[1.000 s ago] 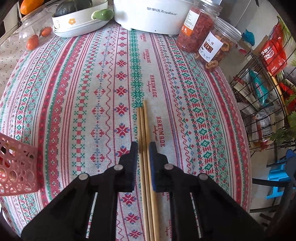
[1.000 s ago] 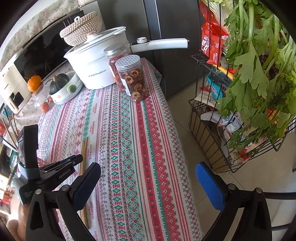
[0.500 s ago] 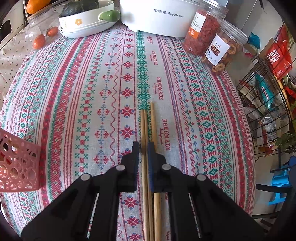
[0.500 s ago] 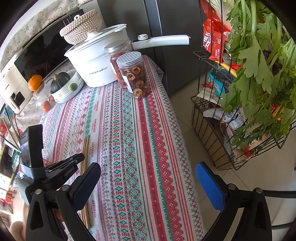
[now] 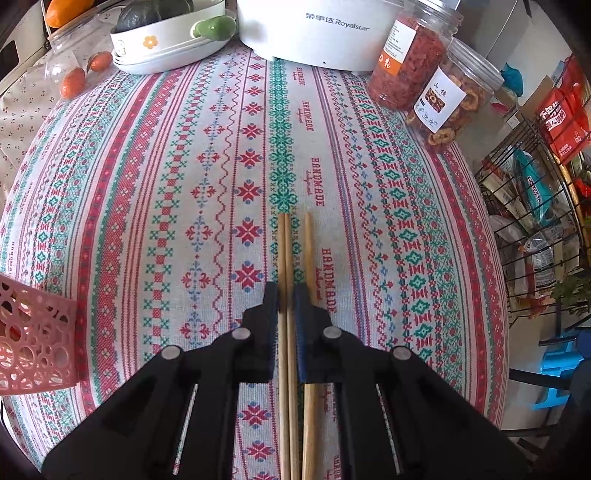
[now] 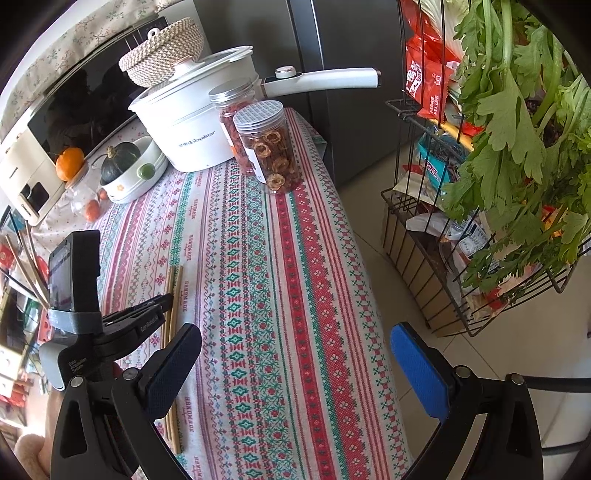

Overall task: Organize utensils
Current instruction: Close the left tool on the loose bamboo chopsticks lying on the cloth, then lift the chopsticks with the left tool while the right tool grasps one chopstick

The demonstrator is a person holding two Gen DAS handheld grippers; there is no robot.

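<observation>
Three wooden chopsticks lie lengthwise on the patterned tablecloth. My left gripper (image 5: 286, 301) is shut on two chopsticks (image 5: 285, 254) that sit side by side between its pads. The third chopstick (image 5: 309, 251) lies just outside the right finger. In the right wrist view the left gripper (image 6: 166, 301) holds the chopsticks (image 6: 173, 284) low over the cloth. My right gripper (image 6: 295, 354) is wide open and empty, above the table's right edge.
A pink perforated basket (image 5: 35, 343) stands at the left edge. A white pot (image 5: 314, 29), two jars (image 5: 439, 99) and a bowl with a squash (image 5: 162, 33) stand at the back. A wire rack (image 6: 461, 229) with greens stands right of the table.
My left gripper closed from slightly open onto two of the chopsticks and moved a little toward the back. The third chopstick ended up outside the right finger. The right gripper barely moved.
</observation>
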